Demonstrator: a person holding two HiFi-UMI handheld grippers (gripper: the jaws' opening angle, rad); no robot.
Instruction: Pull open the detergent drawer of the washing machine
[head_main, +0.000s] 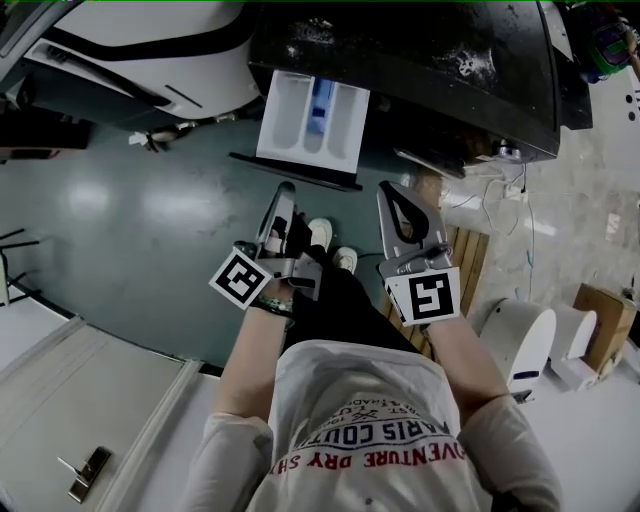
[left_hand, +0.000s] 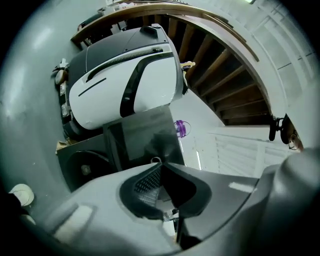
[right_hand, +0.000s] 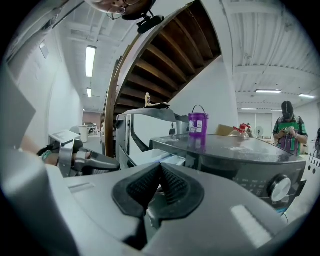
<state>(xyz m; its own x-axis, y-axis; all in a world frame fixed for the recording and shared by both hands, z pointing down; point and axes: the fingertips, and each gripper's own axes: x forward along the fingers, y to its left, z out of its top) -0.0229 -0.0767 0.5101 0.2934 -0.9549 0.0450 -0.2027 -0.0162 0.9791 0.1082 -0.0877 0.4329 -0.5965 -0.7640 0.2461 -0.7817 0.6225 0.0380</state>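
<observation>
The black washing machine (head_main: 430, 60) stands at the top of the head view. Its white detergent drawer (head_main: 305, 118) sticks out of the front, showing its compartments and a blue insert. My left gripper (head_main: 285, 192) is just below the drawer's dark front panel, apart from it, jaws shut on nothing (left_hand: 160, 165). My right gripper (head_main: 392, 192) hangs beside it, below the machine's front edge, also shut and empty (right_hand: 160, 166). In the right gripper view the drawer (right_hand: 152, 156) projects toward me from the machine (right_hand: 235, 155), with the left gripper (right_hand: 95, 162) to its left.
A large white and black machine (head_main: 130, 50) stands left of the washer. A purple bucket (right_hand: 198, 122) sits on the washer's top. A wooden pallet (head_main: 465, 255), a white appliance (head_main: 520, 340) and a cardboard box (head_main: 600, 320) lie to the right. A person (right_hand: 287, 125) stands far right.
</observation>
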